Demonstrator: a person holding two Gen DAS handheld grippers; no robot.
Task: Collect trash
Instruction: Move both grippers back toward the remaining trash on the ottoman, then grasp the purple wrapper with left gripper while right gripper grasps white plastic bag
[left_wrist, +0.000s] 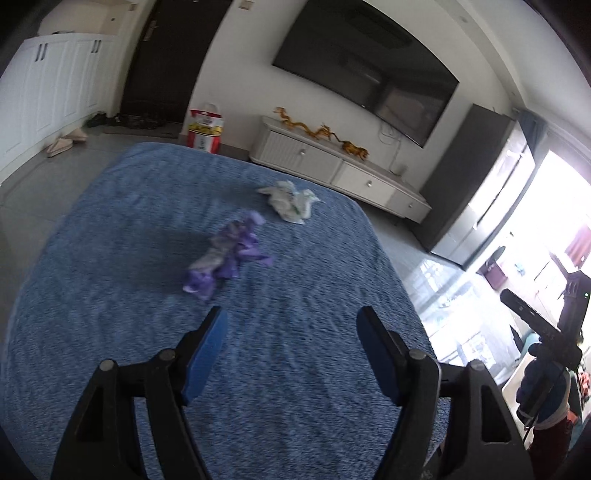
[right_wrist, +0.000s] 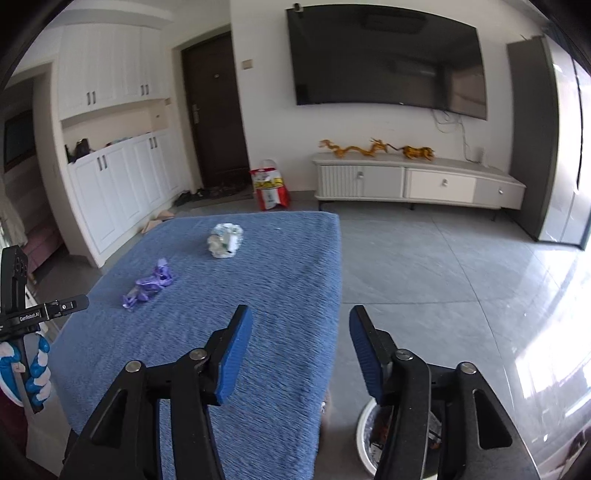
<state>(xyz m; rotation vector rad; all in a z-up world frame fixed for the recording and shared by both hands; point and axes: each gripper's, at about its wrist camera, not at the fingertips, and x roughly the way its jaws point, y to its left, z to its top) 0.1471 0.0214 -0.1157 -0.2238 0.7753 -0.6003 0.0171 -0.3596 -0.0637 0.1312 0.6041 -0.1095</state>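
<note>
Trash lies in 2 pieces on the blue-covered worktop (left_wrist: 110, 332). In the left wrist view, the crumpled purple wrapper (left_wrist: 229, 254) sits near the centre of the frame, and the crumpled white wrapper (left_wrist: 290, 201) lies just above and to the right of it, a little apart from it. In the right wrist view, the same purple piece (right_wrist: 149, 282) appears at centre left and the white piece (right_wrist: 225, 240) higher up, near the far end of the blue cover.

Left claw (left_wrist: 291, 317) fills the bottom of its own frame with its 2 blue-padded fingers spread wide apart and nothing between them; it hangs over the blue cover, with the purple wrapper just above the tip of its left finger in the picture. Part of its black frame also shows at the left edge of the right wrist view, gripped by a blue-and-white gloved hand (right_wrist: 35, 373).

Right claw (right_wrist: 301, 314) also has its fingers wide apart and holds nothing. It sits over the right edge of the blue cover, with grey floor tiles showing between the fingers. At the bottom right of that frame, partly hidden behind the right finger, a white round bin (right_wrist: 364, 435) stands on the floor with scraps inside. On the far wall hangs a dark television (right_wrist: 388, 59).
</note>
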